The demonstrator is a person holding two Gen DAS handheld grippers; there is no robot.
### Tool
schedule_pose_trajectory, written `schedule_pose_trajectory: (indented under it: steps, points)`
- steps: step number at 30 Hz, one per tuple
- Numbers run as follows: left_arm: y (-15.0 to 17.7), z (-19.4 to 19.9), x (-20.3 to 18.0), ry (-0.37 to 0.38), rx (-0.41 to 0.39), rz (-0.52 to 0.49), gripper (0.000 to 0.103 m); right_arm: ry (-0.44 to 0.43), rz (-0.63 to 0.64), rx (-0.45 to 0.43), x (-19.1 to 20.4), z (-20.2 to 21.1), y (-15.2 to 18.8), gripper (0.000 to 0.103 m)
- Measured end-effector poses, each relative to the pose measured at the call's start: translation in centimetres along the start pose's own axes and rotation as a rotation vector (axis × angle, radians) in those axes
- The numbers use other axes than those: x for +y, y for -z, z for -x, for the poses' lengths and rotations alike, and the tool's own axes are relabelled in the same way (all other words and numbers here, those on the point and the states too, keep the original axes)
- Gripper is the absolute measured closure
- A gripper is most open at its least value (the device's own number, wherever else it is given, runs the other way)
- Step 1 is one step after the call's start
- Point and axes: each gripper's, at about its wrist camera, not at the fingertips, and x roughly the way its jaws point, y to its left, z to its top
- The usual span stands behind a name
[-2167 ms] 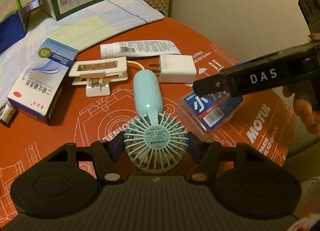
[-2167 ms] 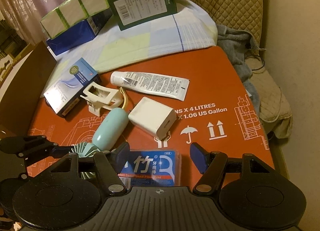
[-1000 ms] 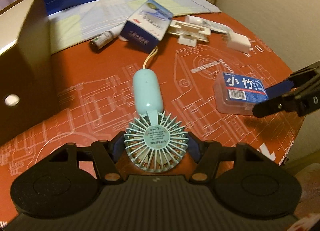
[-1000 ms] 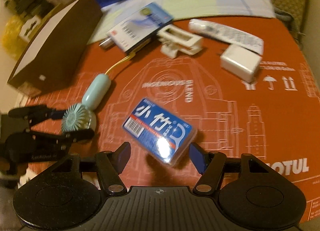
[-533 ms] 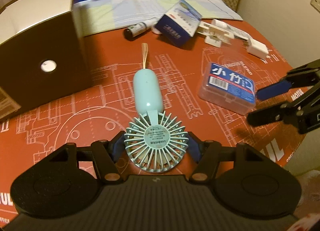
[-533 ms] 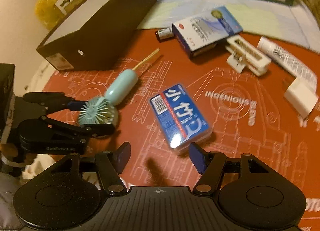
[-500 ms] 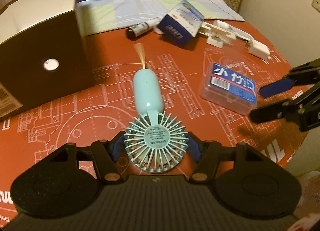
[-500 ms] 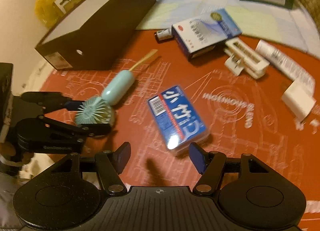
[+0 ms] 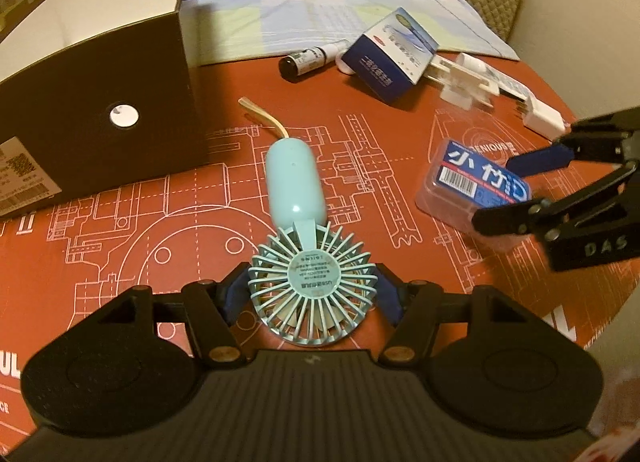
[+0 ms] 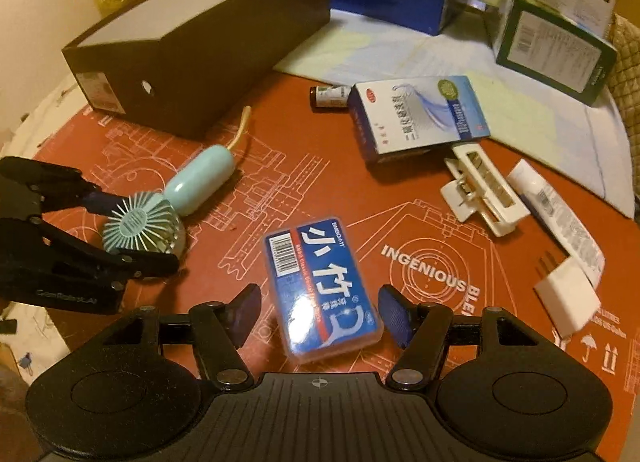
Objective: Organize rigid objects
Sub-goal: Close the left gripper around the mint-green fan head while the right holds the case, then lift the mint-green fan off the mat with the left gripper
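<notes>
My left gripper (image 9: 312, 296) is clamped down, both blue pads pressed against the sides of the round head of the little fan (image 9: 306, 250), one pad per side. It's sitting low and pointing forward across the table. From the right wrist cam you can see that same left gripper (image 10: 132, 228) coming in from the left edge, black fingers pinched around the fan head. My right gripper (image 10: 318, 312) has its fingers spread wide with the floss box (image 10: 318, 290) sitting between the pads, and neither pad is touching it as far as I can see. In the left cam the right gripper (image 9: 516, 192) reaches in from the right side, angled down.
</notes>
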Motion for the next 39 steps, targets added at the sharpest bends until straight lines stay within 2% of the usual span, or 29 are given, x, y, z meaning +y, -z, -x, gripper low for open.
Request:
schedule_pose_trajectory:
  steps: [1, 2, 13, 18, 25, 32, 39]
  points:
    - [0.0, 0.0, -0.1, -0.006, -0.001, 0.009, 0.042, -0.002, 0.0, 0.001, 0.0, -0.2, 0.0, 0.046]
    - [0.1, 0.0, -0.1, -0.012, -0.003, 0.019, 0.042, -0.004, 0.003, 0.001, 0.1, -0.3, 0.0, 0.046]
    - [-0.6, -0.4, -0.2, -0.057, 0.015, 0.1, 0.041, -0.048, 0.062, 0.041, 0.8, -1.1, -0.6, 0.045]
    - [-0.7, -0.6, -0.5, -0.078, 0.016, 0.089, 0.042, -0.04, 0.086, 0.048, 1.1, -2.1, -0.9, 0.045]
    - [-0.6, 0.0, -0.4, -0.071, 0.009, 0.111, 0.043, -0.038, 0.07, 0.039, 0.9, -2.4, -0.9, 0.048]
    - [-1.0, 1.6, -0.5, -0.055, -0.021, 0.099, 0.043, -0.049, 0.017, -0.01, 0.2, -0.7, -1.3, 0.048]
    - [-0.7, 0.6, -0.2, -0.037, 0.051, 0.109, 0.043, -0.061, -0.016, -0.002, 0.0, -0.4, -1.5, 0.048]
